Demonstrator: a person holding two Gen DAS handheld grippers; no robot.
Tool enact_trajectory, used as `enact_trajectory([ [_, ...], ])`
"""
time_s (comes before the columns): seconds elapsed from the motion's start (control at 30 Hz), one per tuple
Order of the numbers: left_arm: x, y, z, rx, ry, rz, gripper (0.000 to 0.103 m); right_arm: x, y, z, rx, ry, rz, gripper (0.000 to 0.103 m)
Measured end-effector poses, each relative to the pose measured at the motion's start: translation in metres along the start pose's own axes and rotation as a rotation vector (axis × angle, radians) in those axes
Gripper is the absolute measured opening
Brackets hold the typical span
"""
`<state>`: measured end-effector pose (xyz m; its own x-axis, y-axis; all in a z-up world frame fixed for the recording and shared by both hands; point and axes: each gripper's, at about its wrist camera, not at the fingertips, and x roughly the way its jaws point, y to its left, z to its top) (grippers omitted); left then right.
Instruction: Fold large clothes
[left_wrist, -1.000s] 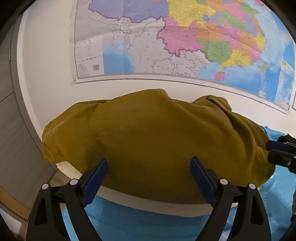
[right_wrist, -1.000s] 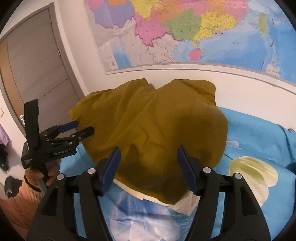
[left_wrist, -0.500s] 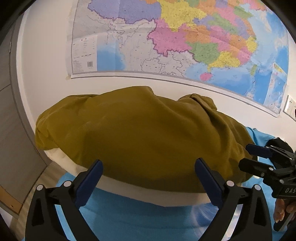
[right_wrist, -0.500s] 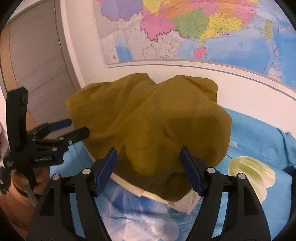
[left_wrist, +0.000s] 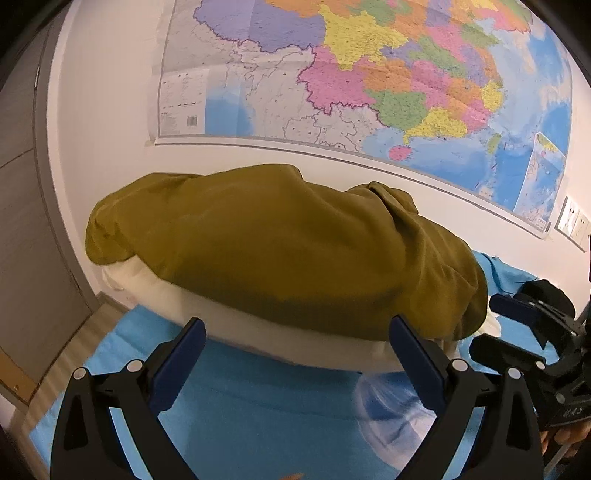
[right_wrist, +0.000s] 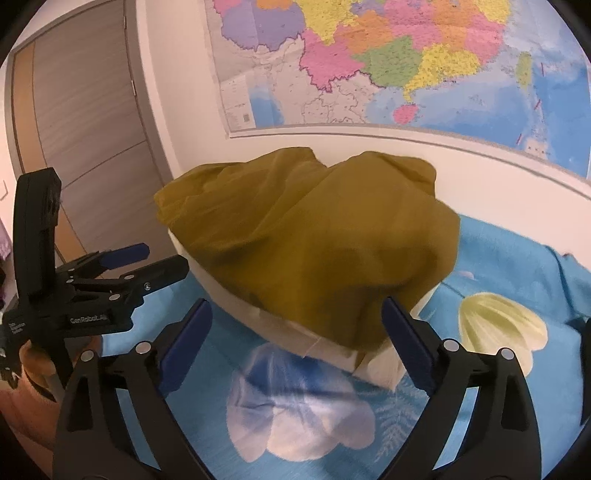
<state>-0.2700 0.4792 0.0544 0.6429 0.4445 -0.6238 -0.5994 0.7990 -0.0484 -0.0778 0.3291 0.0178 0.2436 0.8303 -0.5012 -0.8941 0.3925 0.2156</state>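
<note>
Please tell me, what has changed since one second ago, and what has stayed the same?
Both grippers drew back from the mustard garment. The right gripper is opening its jaws, nothing between them; the left gripper opened slightly wider, also empty. The garment stays heaped on the white pillow.

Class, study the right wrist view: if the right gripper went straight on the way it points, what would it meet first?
Probably the mustard garment heaped on the white pillow; the right gripper, its jaws opening with nothing between them, points there, though depth is unclear.

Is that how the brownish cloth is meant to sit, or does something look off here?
The cloth lies bunched and rumpled over a white pillow on the bed, not flat or folded. Neither gripper holds it.
</note>
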Motion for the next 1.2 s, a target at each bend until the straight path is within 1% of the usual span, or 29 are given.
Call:
enact_trajectory([
  [0.03,-0.001,0.0,-0.001,0.0,0.003,0.004,0.096,-0.002,0.0,-0.002,0.005,-0.001,-0.001,0.097],
  [0.23,-0.013,-0.002,-0.01,-0.014,0.0,0.022,0.096,-0.008,0.006,-0.013,-0.002,-0.002,-0.009,0.097],
  [0.33,-0.018,-0.005,-0.015,-0.017,0.002,0.019,0.096,-0.012,0.01,-0.018,-0.007,-0.001,-0.01,0.097],
  [0.7,-0.036,-0.024,-0.026,0.006,-0.026,0.041,0.096,-0.029,0.018,-0.03,-0.023,-0.018,-0.015,0.097],
  [0.77,-0.039,-0.026,-0.027,0.006,-0.026,0.037,0.096,-0.032,0.018,-0.031,-0.027,-0.02,-0.024,0.097],
  [0.97,-0.044,-0.038,-0.032,0.023,-0.039,0.063,0.096,-0.041,0.013,-0.037,-0.012,-0.03,-0.026,0.097],
  [1.03,-0.045,-0.04,-0.033,0.025,-0.036,0.059,0.096,-0.043,0.012,-0.039,-0.012,-0.033,-0.037,0.097],
  [1.2,-0.048,-0.047,-0.039,0.029,-0.035,0.07,0.096,-0.051,0.008,-0.044,0.004,-0.039,-0.034,0.097],
])
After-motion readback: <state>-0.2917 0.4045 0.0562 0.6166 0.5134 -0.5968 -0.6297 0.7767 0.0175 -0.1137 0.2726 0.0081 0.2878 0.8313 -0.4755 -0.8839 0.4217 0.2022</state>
